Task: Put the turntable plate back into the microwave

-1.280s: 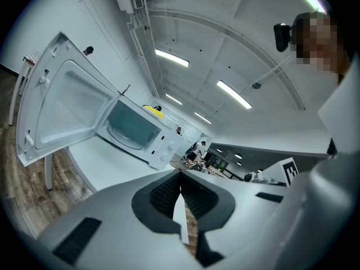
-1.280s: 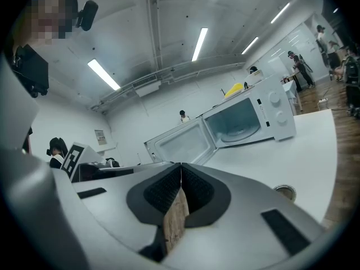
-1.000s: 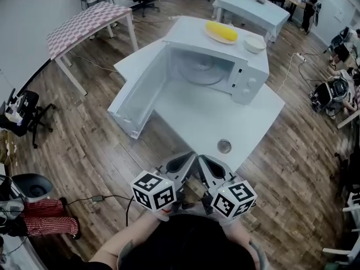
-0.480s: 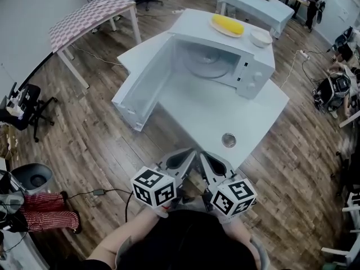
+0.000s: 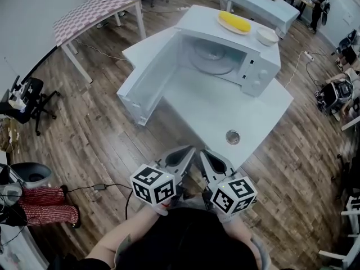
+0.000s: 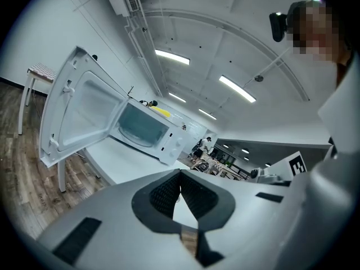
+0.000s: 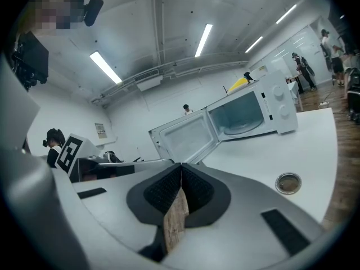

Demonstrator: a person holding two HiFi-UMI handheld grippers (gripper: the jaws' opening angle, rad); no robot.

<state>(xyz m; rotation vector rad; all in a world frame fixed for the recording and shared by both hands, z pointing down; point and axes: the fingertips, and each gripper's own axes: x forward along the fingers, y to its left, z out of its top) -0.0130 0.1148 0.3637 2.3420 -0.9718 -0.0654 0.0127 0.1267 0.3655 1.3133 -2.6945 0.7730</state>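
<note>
A white microwave stands on the white table, its door swung wide open to the left. The glass turntable plate lies inside the cavity; it also shows in the left gripper view and the right gripper view. My left gripper and right gripper hover side by side off the table's near corner, far from the microwave. Both are shut with nothing held: left gripper, right gripper.
A small round metal object lies near the table's front edge. On top of the microwave sit a yellow item on a plate and a white bowl. A checked table and another white table stand behind.
The head view has shifted a little, so the table and microwave sit slightly higher and further right. Both grippers stay shut and in the same place.
</note>
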